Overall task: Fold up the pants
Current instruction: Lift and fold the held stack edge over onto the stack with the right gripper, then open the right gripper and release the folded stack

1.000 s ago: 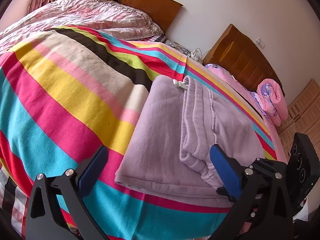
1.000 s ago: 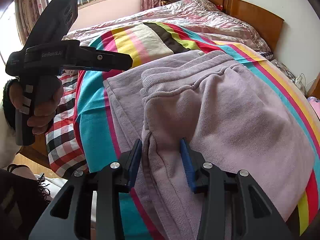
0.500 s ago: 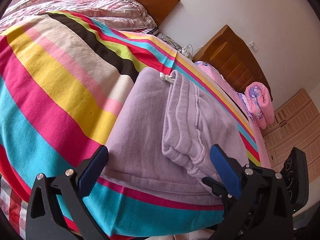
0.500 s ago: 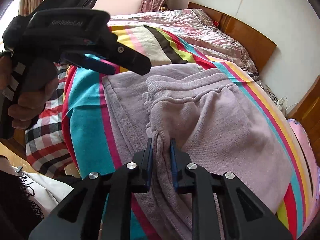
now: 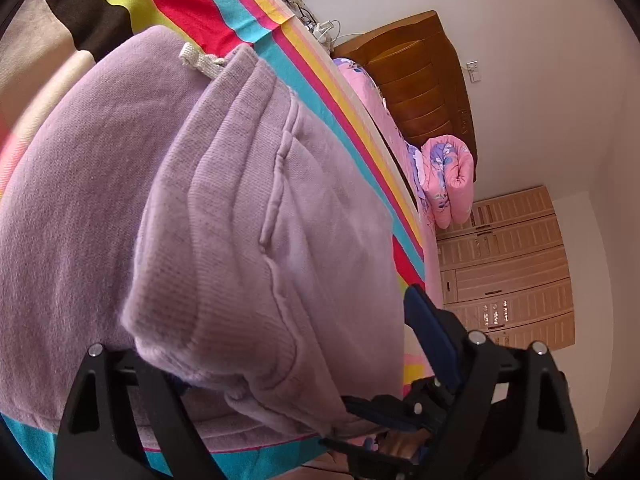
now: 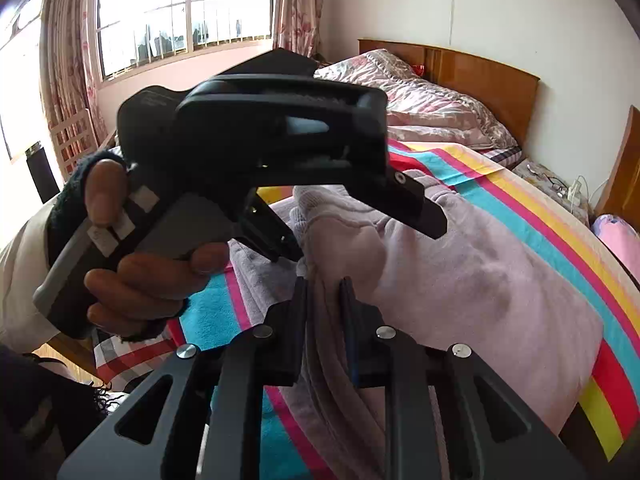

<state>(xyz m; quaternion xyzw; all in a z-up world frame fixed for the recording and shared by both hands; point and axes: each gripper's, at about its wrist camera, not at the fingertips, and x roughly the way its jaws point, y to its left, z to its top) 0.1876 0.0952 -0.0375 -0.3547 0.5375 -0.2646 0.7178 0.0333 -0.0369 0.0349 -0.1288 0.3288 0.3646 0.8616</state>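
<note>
The right gripper (image 6: 323,304) is pinching a fold of the lilac pants (image 6: 460,276), its jaws just easing wider. The left gripper (image 5: 276,344) is straddling the thick folded waistband, jaws apart and closing in. The pants are lying folded on the striped blanket (image 6: 532,216).

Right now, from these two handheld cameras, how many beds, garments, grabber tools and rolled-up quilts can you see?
Wooden-headboard beds: 2, one under the striped blanket, one beside it
Lilac knit pants: 1
Black two-finger grippers: 2, left gripper and right gripper
Rolled pink floral quilt: 1
Total: 6
</note>
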